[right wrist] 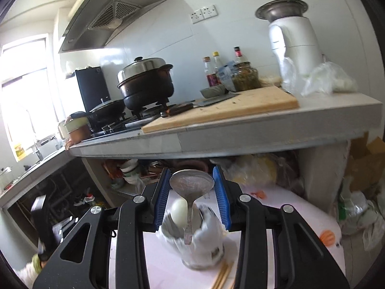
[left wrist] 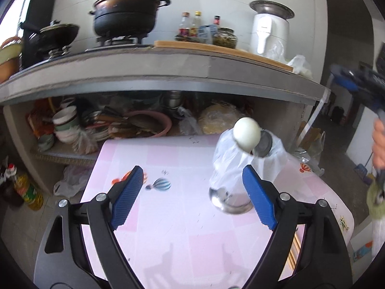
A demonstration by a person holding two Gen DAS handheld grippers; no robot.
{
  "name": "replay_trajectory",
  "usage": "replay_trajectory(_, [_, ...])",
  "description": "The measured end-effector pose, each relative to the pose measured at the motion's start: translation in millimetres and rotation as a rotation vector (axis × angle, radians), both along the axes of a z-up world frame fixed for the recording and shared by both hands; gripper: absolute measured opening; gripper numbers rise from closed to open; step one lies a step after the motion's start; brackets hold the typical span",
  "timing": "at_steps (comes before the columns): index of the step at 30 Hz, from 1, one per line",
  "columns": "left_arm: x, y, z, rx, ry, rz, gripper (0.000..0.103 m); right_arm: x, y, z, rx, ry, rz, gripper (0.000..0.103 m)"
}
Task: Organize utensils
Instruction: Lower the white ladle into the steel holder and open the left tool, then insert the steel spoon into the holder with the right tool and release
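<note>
**Spoon in hand, holder partly filled**

The right tool [right wrist: 191, 190] is closed partway on a metal spoon [right wrist: 191, 187], its blue pads pressing the two sides of the bowl while the handle hangs down over the holder [right wrist: 201, 252]. The holder is a shiny metal pot lined with a white plastic bag, standing on the counter [left wrist: 168, 228] with the pink balloon-print cover. A white ladle [left wrist: 246, 132] and what looks like another metal spoon head [left wrist: 263, 143] already stick up out of it, so at least part of the sorting appears done.

The left tool [left wrist: 192, 192] stands wide open with nothing between its pads; it hangs above the counter just left of the holder.

A few wooden chopsticks [right wrist: 222, 277] lie on the counter beside the base of the holder, not yet put away. Judging from this, the held spoon belongs in the holder next, and the chopsticks remain after that. Whether other utensils wait outside the views cannot be told. The stove, pots and cutting board on the kitchen top behind seem outside the job.
</note>
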State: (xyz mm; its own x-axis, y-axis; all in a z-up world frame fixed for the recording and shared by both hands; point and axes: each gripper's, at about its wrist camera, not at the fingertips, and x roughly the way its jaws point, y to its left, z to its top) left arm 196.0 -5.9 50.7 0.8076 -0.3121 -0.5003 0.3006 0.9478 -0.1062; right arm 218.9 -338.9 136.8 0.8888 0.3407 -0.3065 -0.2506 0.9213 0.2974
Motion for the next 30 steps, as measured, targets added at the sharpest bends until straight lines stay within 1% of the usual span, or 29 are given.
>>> replay_trajectory(4, [-13.4, 19.3, -12.3, 0.001, 0.022, 0.043, 0.081, 32.6, 15.9, -3.7, -0.034, 0.03, 0.026, 0.036])
replay_trajectory(8, [-21.2, 37.1, -21.3, -0.003, 0.046, 0.077, 0.081, 65.9, 32.8, -24.1, -0.075, 0.096, 0.051, 0.036])
replay_trajectory(12, [-23.0, 52.2, -26.7, -0.009, 0.059, 0.113, 0.081, 85.7, 49.7, -47.5, -0.133, 0.147, 0.067, 0.036])
replay_trajectory(17, [-22.8, 63.4, -31.0, -0.025, 0.07, 0.132, 0.081, 96.1, 62.0, -73.7, -0.18, 0.203, 0.094, 0.036])
replay_trajectory(19, [-23.5, 63.2, -31.4, -0.025, 0.069, 0.131, 0.081, 97.8, 63.9, -81.6, -0.177, 0.222, 0.11, 0.036])
replay_trajectory(23, [-22.3, 63.6, -34.2, -0.029, 0.075, 0.124, 0.081, 98.5, 68.5, -92.6, -0.168, 0.248, 0.144, 0.036])
replay_trajectory(30, [-20.4, 61.2, -35.3, -0.027, 0.08, 0.12, 0.081, 94.9, 78.2, -104.0, -0.188, 0.274, 0.186, 0.036])
